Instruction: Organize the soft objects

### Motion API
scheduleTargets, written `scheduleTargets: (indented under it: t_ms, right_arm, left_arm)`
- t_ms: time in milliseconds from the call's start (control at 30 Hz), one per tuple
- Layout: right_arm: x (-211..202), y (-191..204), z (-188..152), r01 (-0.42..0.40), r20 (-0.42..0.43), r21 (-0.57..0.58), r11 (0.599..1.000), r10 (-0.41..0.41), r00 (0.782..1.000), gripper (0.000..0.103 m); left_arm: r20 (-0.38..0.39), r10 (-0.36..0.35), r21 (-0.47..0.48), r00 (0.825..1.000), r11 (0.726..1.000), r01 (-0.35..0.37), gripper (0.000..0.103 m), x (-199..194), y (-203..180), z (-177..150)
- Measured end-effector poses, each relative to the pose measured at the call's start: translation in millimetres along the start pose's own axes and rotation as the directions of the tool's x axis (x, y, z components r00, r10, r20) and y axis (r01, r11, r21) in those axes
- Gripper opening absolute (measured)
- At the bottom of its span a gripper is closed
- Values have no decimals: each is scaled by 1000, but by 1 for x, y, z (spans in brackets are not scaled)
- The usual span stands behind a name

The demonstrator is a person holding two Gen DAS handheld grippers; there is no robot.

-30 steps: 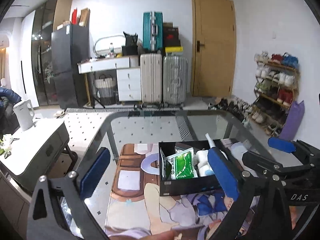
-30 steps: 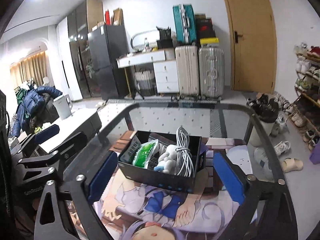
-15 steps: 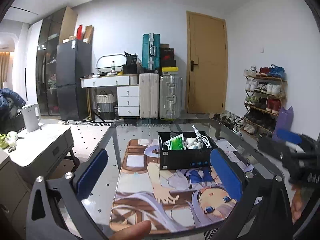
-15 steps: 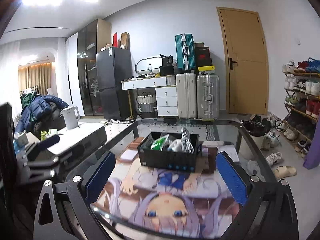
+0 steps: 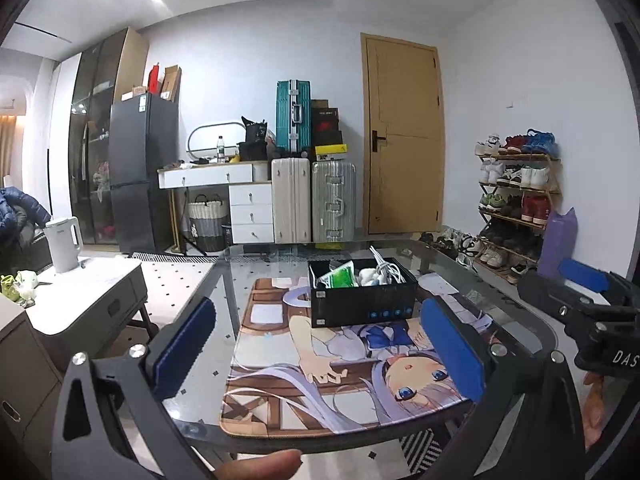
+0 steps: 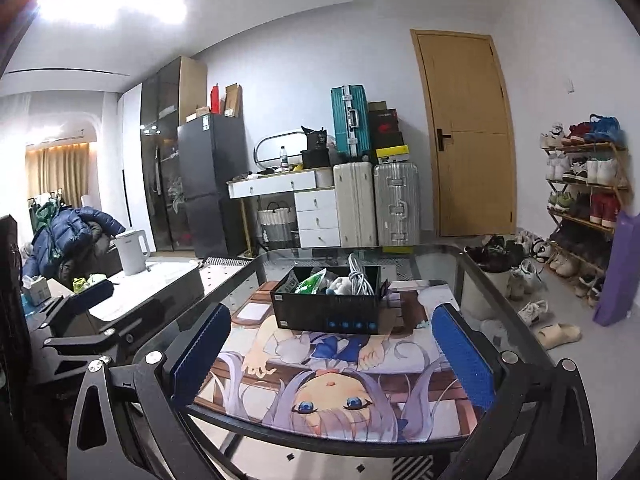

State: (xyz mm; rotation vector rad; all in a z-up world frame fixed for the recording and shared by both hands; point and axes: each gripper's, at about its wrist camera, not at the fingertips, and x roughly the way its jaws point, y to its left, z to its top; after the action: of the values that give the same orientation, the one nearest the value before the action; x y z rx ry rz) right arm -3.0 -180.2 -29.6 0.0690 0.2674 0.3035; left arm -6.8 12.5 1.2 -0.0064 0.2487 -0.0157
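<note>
A black box (image 5: 362, 300) (image 6: 326, 307) stands on an anime-print mat (image 5: 340, 368) (image 6: 332, 384) on the glass table. It holds a green packet (image 5: 342, 274) (image 6: 310, 284), a small white plush (image 5: 368, 276) (image 6: 340, 285) and a coiled white cable (image 5: 390, 270) (image 6: 360, 276). My left gripper (image 5: 318, 354) is open and empty, held back near the table's front edge. My right gripper (image 6: 330, 354) is open and empty, also back from the box. The right gripper also shows at the right of the left wrist view (image 5: 580, 300).
The glass table (image 5: 520, 320) has a dark rounded rim. A low white side table (image 5: 80, 300) with a kettle (image 5: 64, 244) stands to the left. Suitcases (image 5: 312, 204), a drawer desk and a door are behind. A shoe rack (image 5: 516, 200) stands to the right.
Both grippers have pulled back and up from the box, which now sits farther away. The whole mat has come into view. Both stay open and empty.
</note>
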Motion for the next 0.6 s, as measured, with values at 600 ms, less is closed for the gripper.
scheduleTargets:
  t_ms: [600]
  right_arm:
    - [6,-4,-1,4,-12,9,1000,-4,1000,102]
  left_arm:
    - [-6,-45,-5,999,999,45,103,-3,-6,0]
